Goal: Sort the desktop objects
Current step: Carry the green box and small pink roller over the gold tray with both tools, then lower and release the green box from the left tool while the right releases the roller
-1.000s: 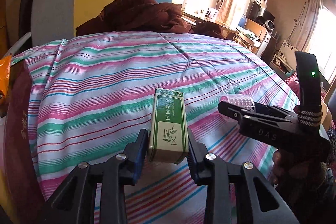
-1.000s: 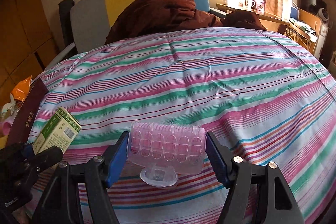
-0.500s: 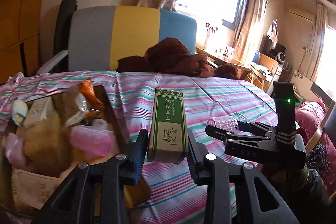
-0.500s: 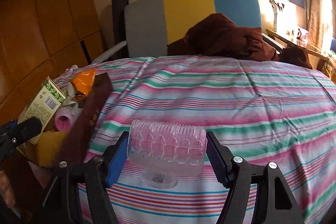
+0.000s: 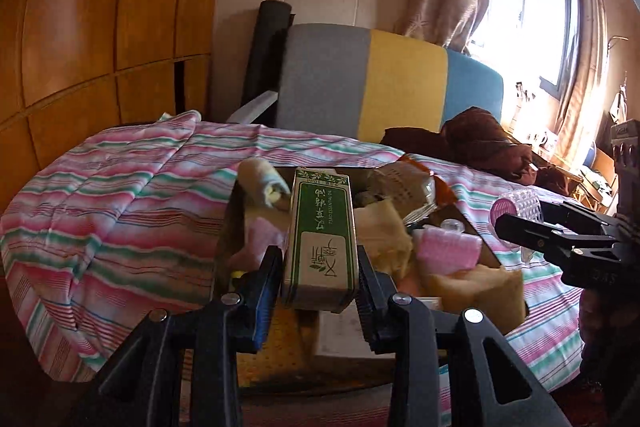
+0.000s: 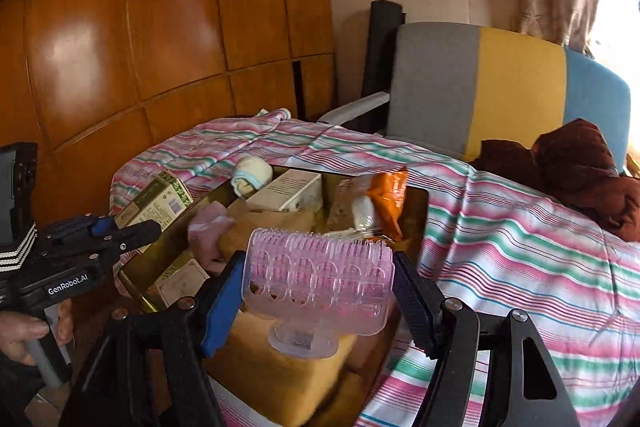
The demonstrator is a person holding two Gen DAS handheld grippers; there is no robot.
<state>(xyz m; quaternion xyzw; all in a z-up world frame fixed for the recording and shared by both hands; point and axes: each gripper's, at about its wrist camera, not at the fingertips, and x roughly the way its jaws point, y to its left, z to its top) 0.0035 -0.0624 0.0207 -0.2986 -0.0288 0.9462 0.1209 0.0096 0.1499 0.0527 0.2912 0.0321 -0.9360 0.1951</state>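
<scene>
The left gripper pinches a green carton upright between its pads, and the right gripper clamps a pink roller crosswise by its two ends. Both hang over an open box that sits on the striped cover at the bed's left edge, near the wooden wall. The box is already crowded: a snack packet, a white carton, a rolled cloth, another pink roller and yellowish bundles.

The step in hand looks like dropping both items in. To do it well, bring each one low over a gap before the jaws part: the green carton suits the left side of the box, laid flat rather than on end, so it cannot topple over the rim. The roller is round and light and may bounce or roll off the heap, so it should be set into a hollow between bundles, near the box's front. Release one hand at a time, so the grippers do not knock together.
</scene>
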